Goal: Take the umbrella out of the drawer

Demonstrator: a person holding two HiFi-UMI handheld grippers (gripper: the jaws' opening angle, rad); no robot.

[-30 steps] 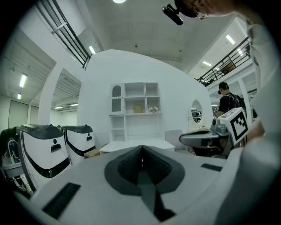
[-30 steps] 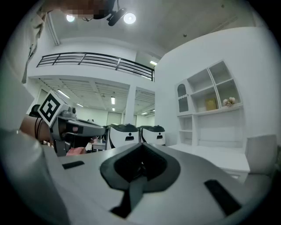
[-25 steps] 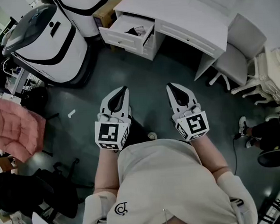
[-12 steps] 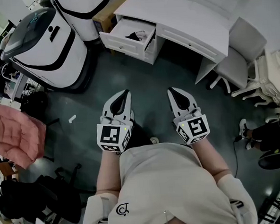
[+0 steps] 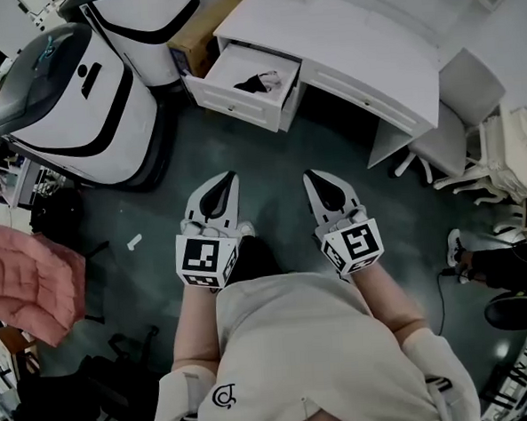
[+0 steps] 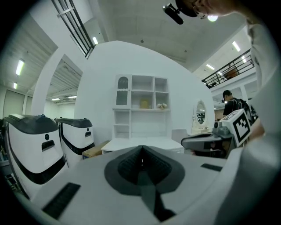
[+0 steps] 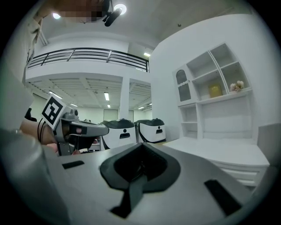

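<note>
The top drawer [image 5: 231,95] of the white desk [image 5: 359,32] stands pulled out at the upper middle of the head view. A dark folded thing, probably the umbrella [image 5: 258,81], lies inside it. My left gripper [image 5: 231,175] and right gripper [image 5: 308,175] are held side by side over the dark floor, well short of the drawer, both pointing toward the desk. Both are shut with nothing in them. In the left gripper view the left gripper [image 6: 141,152] faces the desk and shelf unit [image 6: 141,105]. The right gripper [image 7: 141,153] also shows meeting jaws.
Two large white-and-black machines [image 5: 60,93] stand left of the desk, with a cardboard box [image 5: 196,38] between them and the drawer. A white chair [image 5: 457,104] sits at the desk's right end. A pink cushion [image 5: 19,291] lies far left. Another person's legs [image 5: 507,261] are at the right edge.
Both grippers have moved forward together toward the desk, and the open drawer now lies closer to them. Their jaws have stayed shut.
</note>
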